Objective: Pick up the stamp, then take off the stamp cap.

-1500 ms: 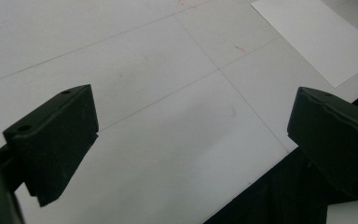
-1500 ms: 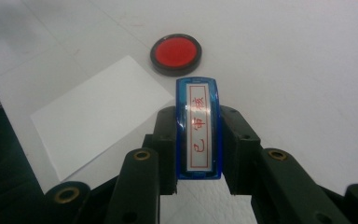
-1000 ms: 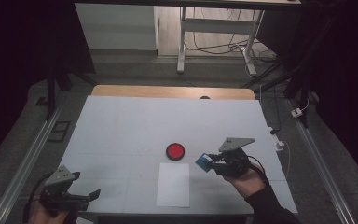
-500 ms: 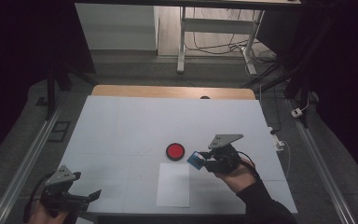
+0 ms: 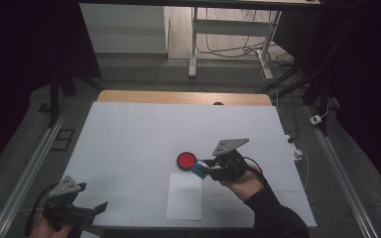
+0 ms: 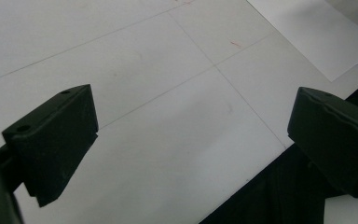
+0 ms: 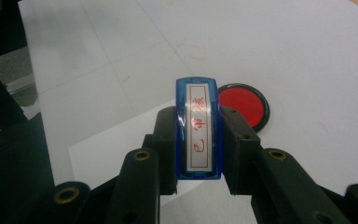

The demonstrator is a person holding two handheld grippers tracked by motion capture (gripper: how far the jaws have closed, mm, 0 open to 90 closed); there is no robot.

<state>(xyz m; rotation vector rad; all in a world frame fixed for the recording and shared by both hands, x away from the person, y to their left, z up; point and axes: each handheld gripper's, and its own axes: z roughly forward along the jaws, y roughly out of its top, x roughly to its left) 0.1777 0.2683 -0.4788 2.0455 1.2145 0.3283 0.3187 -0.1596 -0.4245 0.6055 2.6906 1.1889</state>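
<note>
My right gripper (image 5: 204, 167) (image 7: 198, 140) is shut on a blue stamp (image 7: 198, 128) (image 5: 198, 170) with a white label of red characters. It hangs above the table just right of a round red ink pad (image 5: 186, 160) (image 7: 242, 105) and over the top edge of a white paper sheet (image 5: 185, 196) (image 7: 116, 147). At the table's front left corner my left gripper (image 5: 96, 208) (image 6: 186, 149) stands open, nothing between its jaws. In the left gripper view a corner of the paper sheet (image 6: 317, 32) lies at the upper right.
The white table top (image 5: 139, 134) carries faint grid lines. A wooden strip (image 5: 183, 97) runs along its far edge. Metal rails (image 5: 25, 168) flank the table on both sides. A cable and plug (image 5: 317, 119) lie on the floor at the right.
My right gripper has carried the blue stamp leftward, closer to the red ink pad and over the sheet's top edge. The left gripper has barely moved.
</note>
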